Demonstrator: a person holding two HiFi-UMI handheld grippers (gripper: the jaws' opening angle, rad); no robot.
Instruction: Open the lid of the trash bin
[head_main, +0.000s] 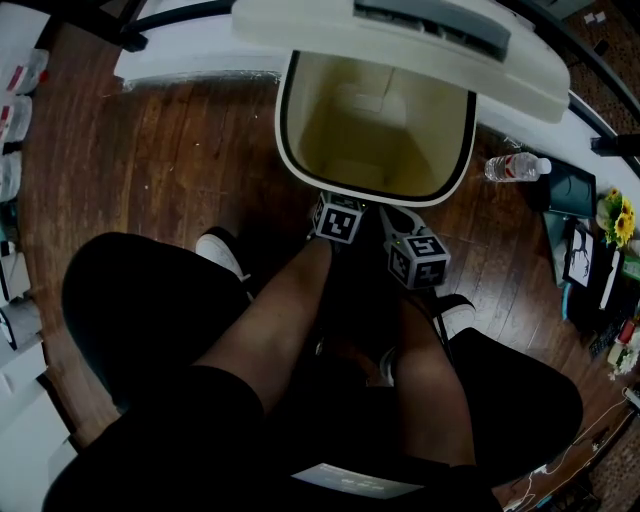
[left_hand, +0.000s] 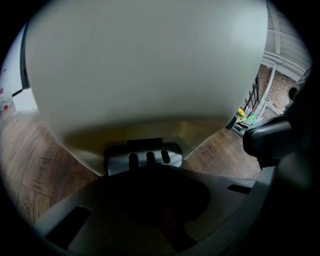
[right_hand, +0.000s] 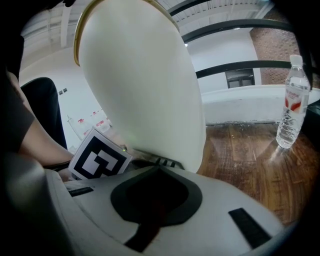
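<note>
Under the head camera, a dark wooden floor (head_main: 150, 160) spread out, and the trash bin (head_main: 283, 120) stood on it just ahead of the person's knees. The bin's cream lid (head_main: 300, 25) was already up, tilted back behind the bin's far rim, so the bare inside of the bin lay in plain view.

On the near side of the bin, both bare forearms reached forward and down, side by side. The left forearm (head_main: 275, 320) ran toward the foot of the bin's front wall. The right forearm (head_main: 425, 390) ran parallel, slightly farther back from the bin. A white-soled shoe (head_main: 222, 250) sat to the left of the bin's near edge.

The left gripper (left_hand: 150, 172) pointed low at the bin's front, its jaws drawn together with nothing between them. Its tips were right at the bin's silver pedal (left_hand: 145, 157), though actual contact could not be made out. Its marker cube (head_main: 337, 218) showed just under the bin's near rim.

The right gripper (right_hand: 160, 172) hung beside it, a little farther from the bin. Its jaws were likewise closed on nothing and aimed at the bin's lower wall.

A water bottle (head_main: 517, 167) stood upright on the floor to the right of the bin, apart from it.
</note>
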